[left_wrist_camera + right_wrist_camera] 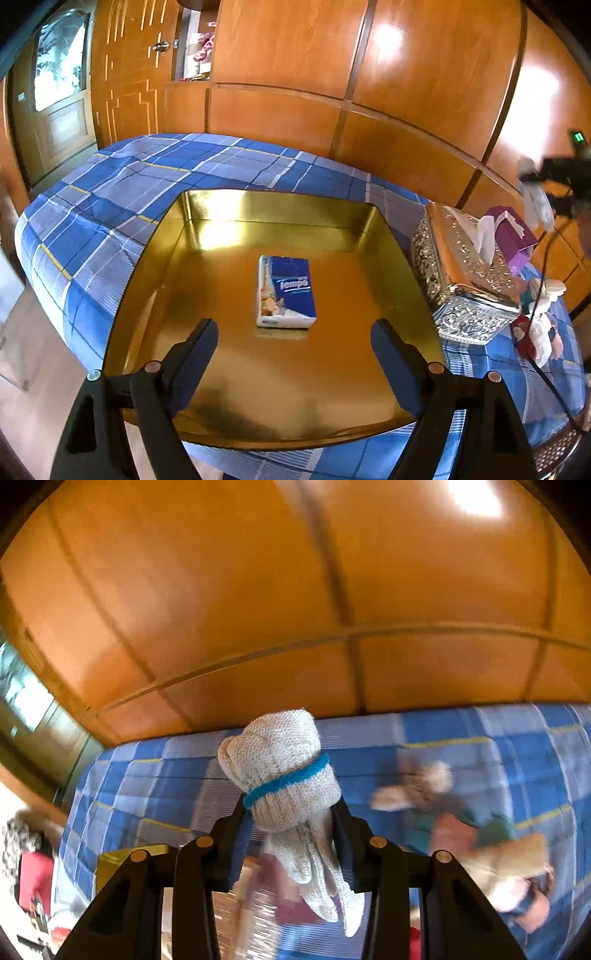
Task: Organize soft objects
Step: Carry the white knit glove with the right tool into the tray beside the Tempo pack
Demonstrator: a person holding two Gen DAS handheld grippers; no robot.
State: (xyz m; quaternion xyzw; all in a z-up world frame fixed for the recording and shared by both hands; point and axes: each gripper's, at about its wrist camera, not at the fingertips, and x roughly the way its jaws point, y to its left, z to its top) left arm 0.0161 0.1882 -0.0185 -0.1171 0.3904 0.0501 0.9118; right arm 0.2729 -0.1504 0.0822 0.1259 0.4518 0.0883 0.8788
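The right gripper [291,834] is clamped on a rolled knit glove [280,768], pale grey with a bright blue band around its middle, and the loose fingers of the glove hang down between the jaws toward the bottom of the right wrist view. That grip looks shallow: the pads pinch the bundle just below the band, and the soft knit could compress and slide out, or the dangling fingers could catch on the rim of the gold tray [280,201] on the way in. In the left wrist view the same glove shows as a blur at the far right edge, above the embossed silver tissue box [461,280], so a careless path could knock that box or the purple carton [511,236] behind it. The left gripper [293,343] is spread wide with nothing between its dark jaws, low in the frame over the near half of the tray. The tray is shallow, square and mirror-bright, and a small glossy packet of tissues [284,291] lies flat at its centre; a glove dropped from height could bounce or unroll on so slick a floor. More soft items [480,834] lie blurred at the right of the right wrist view on the blue checked cloth [147,177], which is slightly creased.
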